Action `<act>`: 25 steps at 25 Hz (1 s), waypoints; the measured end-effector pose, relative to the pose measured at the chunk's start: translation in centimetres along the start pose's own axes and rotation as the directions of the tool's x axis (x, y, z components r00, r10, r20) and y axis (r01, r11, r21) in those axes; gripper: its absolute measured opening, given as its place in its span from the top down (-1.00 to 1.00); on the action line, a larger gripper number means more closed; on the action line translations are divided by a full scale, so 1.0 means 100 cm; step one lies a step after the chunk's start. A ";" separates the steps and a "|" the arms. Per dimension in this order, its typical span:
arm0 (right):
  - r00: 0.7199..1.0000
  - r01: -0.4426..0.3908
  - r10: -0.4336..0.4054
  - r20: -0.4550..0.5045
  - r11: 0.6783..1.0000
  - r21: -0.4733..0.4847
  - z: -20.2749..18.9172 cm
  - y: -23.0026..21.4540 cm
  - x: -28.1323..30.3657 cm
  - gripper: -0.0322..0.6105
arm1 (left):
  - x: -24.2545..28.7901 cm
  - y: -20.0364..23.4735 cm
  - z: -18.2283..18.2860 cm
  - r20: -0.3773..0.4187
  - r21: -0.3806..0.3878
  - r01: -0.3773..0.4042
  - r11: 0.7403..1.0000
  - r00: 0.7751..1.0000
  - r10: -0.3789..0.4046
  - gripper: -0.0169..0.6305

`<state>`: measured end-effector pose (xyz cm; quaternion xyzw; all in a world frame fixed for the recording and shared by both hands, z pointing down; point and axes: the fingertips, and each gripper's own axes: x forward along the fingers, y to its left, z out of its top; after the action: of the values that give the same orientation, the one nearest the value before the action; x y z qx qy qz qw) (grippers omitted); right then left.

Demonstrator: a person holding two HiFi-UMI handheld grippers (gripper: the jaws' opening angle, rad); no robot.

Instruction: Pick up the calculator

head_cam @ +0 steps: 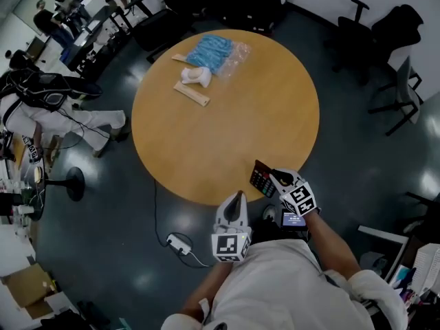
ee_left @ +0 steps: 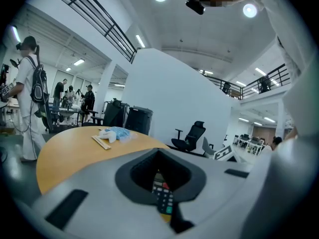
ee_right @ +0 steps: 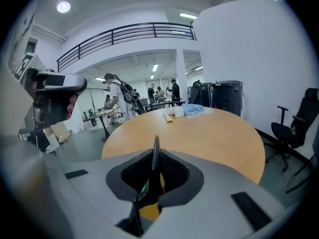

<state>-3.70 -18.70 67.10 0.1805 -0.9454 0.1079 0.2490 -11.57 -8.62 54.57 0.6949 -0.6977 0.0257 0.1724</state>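
The dark calculator [head_cam: 262,179], with coloured keys, is lifted off the round wooden table [head_cam: 227,122] at its near edge. My right gripper [head_cam: 275,179] is shut on it and holds it tilted up on edge. In the right gripper view the calculator [ee_right: 155,159] shows edge-on, pinched between the jaws. My left gripper [head_cam: 238,199] hangs just off the table's near rim, to the left of the calculator, its jaws together and holding nothing. Through the left gripper view's jaw opening the calculator's keys [ee_left: 162,195] are visible.
At the table's far side lie a blue plastic bag [head_cam: 213,52], a white bundle [head_cam: 196,76] and a flat wooden strip [head_cam: 191,93]. Office chairs [head_cam: 399,95] stand to the right. A power strip with its cable [head_cam: 177,243] lies on the floor. A person [head_cam: 41,108] stands at the left.
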 end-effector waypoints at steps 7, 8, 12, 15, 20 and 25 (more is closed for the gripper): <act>0.971 0.145 -0.147 0.191 0.989 0.025 0.071 0.014 -0.070 0.73 | -0.007 0.013 0.034 0.068 0.043 -0.027 0.999 0.997 0.024 0.93; 0.963 0.163 -0.165 0.215 0.986 0.029 0.079 0.019 -0.079 0.73 | -0.010 0.016 0.037 0.074 0.047 -0.034 0.998 0.997 0.030 0.93; 0.937 0.201 -0.206 0.282 0.978 0.048 0.101 0.029 -0.105 0.73 | -0.009 0.015 0.041 0.092 0.042 -0.034 0.999 0.995 0.030 0.93; 0.932 0.193 -0.199 0.304 0.980 0.050 0.107 0.034 -0.113 0.73 | -0.008 0.009 0.041 0.095 0.041 -0.021 0.999 0.995 0.017 0.93; 0.933 0.188 -0.194 0.302 0.981 0.049 0.102 0.042 -0.119 0.73 | -0.014 0.005 0.036 0.087 0.034 -0.011 0.999 0.996 0.008 0.93; 0.937 0.187 -0.195 0.290 0.981 0.054 0.098 0.046 -0.125 0.73 | -0.019 0.000 0.038 0.087 0.037 -0.013 0.999 0.996 0.010 0.93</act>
<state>0.42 -13.83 51.83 0.2885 -0.9485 0.0671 0.1126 -12.41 -7.86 50.49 0.6943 -0.7079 0.0095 0.1289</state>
